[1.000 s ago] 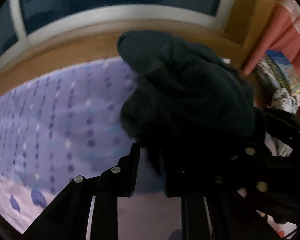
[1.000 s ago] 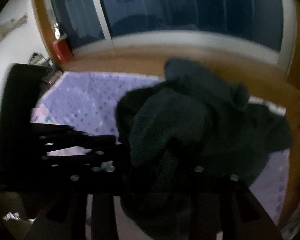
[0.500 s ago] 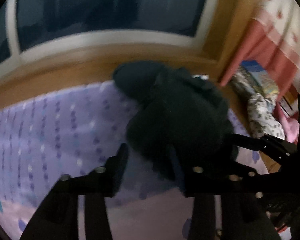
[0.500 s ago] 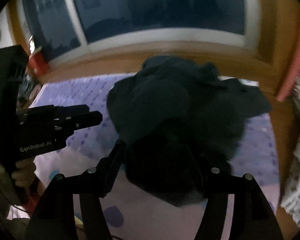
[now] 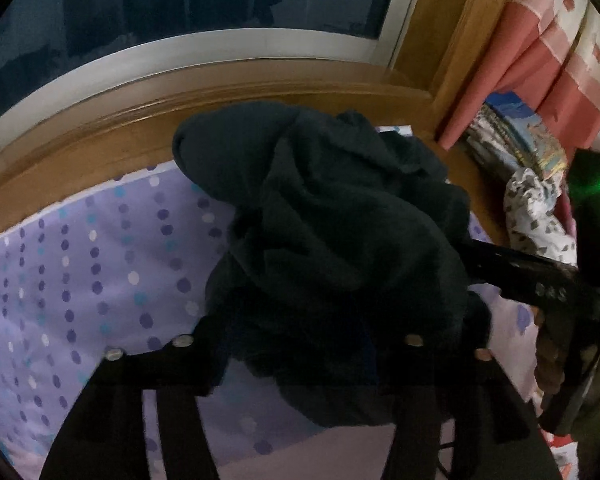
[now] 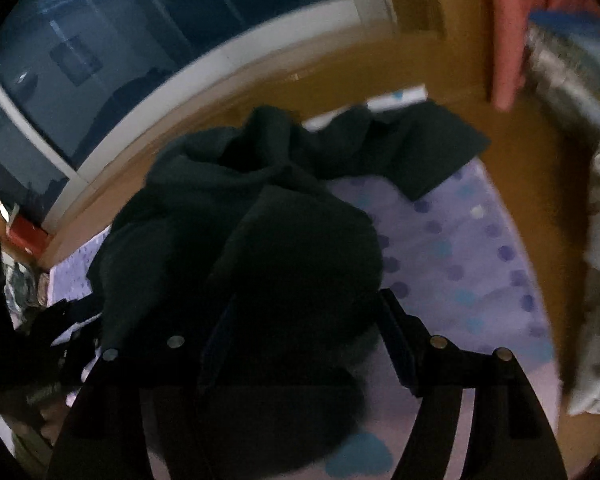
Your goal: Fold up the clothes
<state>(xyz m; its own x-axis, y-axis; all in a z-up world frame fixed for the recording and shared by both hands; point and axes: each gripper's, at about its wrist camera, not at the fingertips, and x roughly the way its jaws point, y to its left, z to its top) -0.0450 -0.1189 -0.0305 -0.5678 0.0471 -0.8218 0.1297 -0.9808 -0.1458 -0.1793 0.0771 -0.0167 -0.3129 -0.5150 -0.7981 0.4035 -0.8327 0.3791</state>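
Left wrist view: the left gripper [image 5: 300, 344] is standing wide apart, w/ the dark garment [image 5: 332, 232] bunching between its fingers over the purple dotted bedsheet [image 5: 80, 272]; real grip cannot be told. The right gripper [image 5: 500, 272] is reaching in beside it.

Right wrist view: the right gripper [image 6: 300, 340] is also standing wide, garment [image 6: 260, 240] filling the gap, grip unclear. No writing is readable.

Dim, blurry, heavy fisheye distortion

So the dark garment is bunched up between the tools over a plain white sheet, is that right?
Not quite. The dark garment is bunched between the left tool and right tool, but the sheet is purple with dots, as the left wrist view shows.
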